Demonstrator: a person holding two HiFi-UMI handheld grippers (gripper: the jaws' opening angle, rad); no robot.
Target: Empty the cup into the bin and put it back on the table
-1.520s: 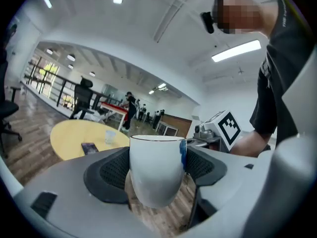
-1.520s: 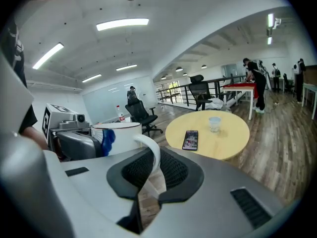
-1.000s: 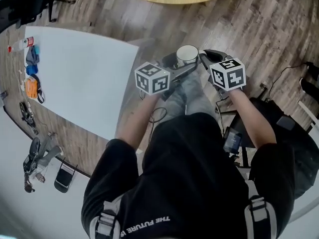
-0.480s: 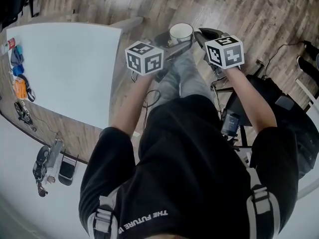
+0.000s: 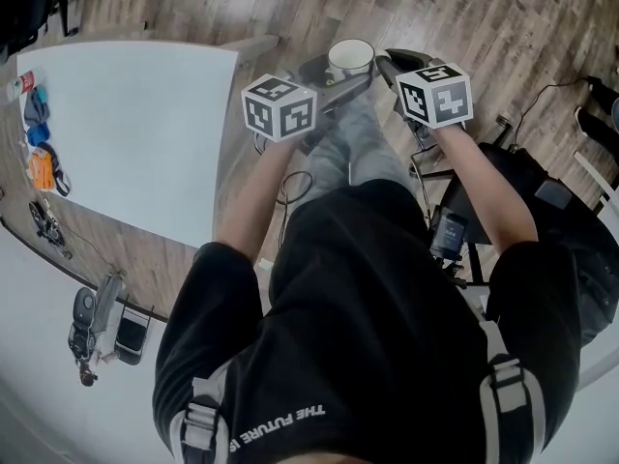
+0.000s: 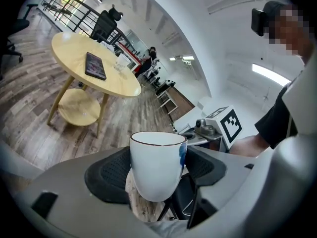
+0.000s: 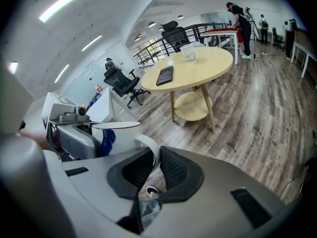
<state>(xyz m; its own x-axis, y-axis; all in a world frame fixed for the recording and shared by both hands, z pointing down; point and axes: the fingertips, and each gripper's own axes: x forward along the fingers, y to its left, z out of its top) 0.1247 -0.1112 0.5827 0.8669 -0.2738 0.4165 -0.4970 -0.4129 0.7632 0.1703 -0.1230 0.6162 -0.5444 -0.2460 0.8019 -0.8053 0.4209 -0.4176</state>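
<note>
Hovering right of the white table [image 5: 126, 133], over bare floor, the left gripper [image 6: 154, 175] clamps the upright cup [image 5: 350, 57] by its walls, and the right gripper [image 7: 154, 165] pinches its handle [image 7: 151, 148]. It looks like glazed ceramic, so probably stiff, slick and breakable. I'd trust the wall grip.

I see the cup [image 5: 350, 58] between the left gripper's [image 5: 334, 77] jaws, above the person's legs [image 5: 360, 167]. The right gripper [image 7: 153, 165] sits just right of the cup, its jaws on the cup's handle. Left of the cup lies the rectangular table [image 5: 126, 133]. Beyond the cup stands the round table [image 6: 69, 43], with a tablet [image 6: 95, 66] on it.
</note>
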